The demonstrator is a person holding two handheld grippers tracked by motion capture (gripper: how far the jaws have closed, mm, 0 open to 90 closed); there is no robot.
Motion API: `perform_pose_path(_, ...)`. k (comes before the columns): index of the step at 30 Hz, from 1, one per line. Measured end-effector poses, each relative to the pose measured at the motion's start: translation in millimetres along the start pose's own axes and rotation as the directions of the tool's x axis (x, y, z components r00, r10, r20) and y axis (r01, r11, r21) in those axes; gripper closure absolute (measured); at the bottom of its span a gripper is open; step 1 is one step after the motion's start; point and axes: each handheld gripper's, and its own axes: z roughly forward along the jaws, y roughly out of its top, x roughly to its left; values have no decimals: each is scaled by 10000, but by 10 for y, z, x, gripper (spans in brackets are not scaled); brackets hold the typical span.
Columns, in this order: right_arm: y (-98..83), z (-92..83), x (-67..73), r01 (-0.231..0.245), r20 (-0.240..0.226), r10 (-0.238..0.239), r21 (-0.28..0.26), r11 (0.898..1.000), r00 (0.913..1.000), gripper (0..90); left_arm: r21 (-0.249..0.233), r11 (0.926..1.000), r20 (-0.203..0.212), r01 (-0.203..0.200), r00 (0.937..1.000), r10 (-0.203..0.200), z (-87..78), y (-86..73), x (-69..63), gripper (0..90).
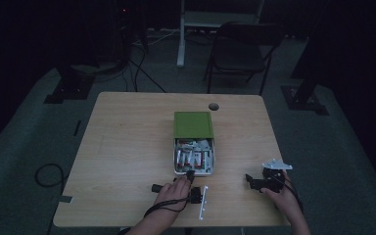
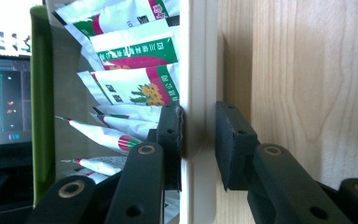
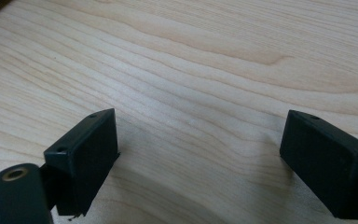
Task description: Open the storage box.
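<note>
A box with a green sleeve lies mid-table, its white inner drawer slid out toward me. Several white, green and red sachets fill the drawer. My left gripper is shut on the drawer's near wall. In the left gripper view that gripper has one pad inside against the sachets and the other outside, with the white wall pinched between. My right gripper rests low over bare wood at the right front. In its own view the right gripper stands wide open with nothing between the jaws.
The wooden table has a round cable hole near its far edge. A folding chair and a white desk leg stand beyond it. A monitor glows at the left of the left gripper view.
</note>
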Motion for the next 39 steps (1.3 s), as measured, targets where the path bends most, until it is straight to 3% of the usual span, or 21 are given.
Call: perform_pose_path(39,0,0,0,8,1,-8,-3,10000,10000,108,-85,9998,424,203,9989,-199,-292,105,-146,744)
